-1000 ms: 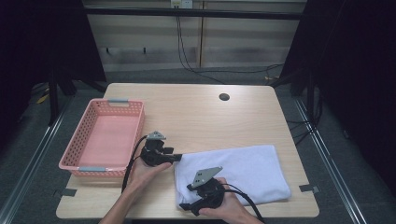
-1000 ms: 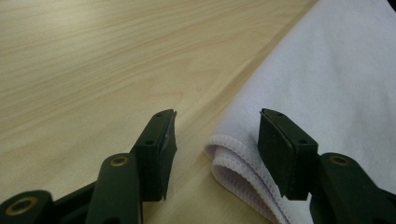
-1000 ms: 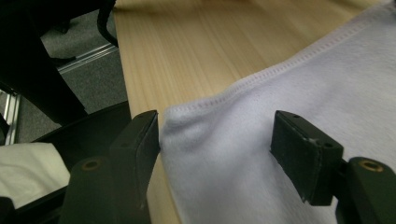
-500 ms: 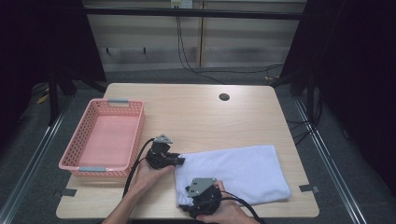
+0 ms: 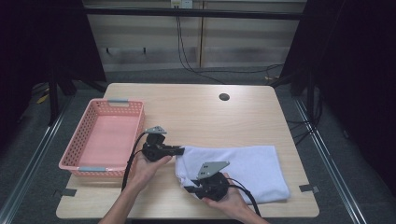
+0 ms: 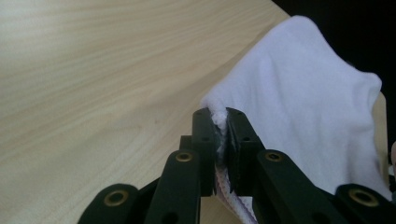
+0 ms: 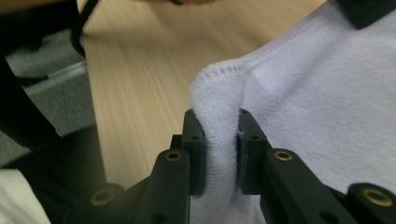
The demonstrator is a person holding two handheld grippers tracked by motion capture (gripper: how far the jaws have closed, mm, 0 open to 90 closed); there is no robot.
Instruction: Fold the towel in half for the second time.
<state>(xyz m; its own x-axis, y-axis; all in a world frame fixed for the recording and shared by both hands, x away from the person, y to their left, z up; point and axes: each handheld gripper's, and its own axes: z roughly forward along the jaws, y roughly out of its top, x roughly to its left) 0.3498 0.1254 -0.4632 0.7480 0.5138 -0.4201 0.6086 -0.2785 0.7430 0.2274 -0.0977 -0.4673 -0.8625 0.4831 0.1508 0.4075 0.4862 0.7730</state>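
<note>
High view: the soft white terry-cloth towel lies folded on the pale wooden bench, just ahead of both tools; the left tool meets its far-left corner, the right tool its near-left corner; a pink perforated plastic basket stands well off to the outer side of the left tool.

Left gripper view: the left tool's jaws have just been closing and now sit almost together, clamped on a thin pinch of the towel's corner; the rest of the cloth rises beyond and to the right of the jaws.

Right gripper view: the right tool's jaws have likewise just been closing; a thicker fold with the stitched hem is squeezed between them, the cloth bulging over the tips.

Risk, left: the bite looks shallow; a sharp lift could likely pull the corner free.

Risk, right: several layers may be caught, so the towel might rise bunched; uneven lifting could drag it across the bench.
</note>
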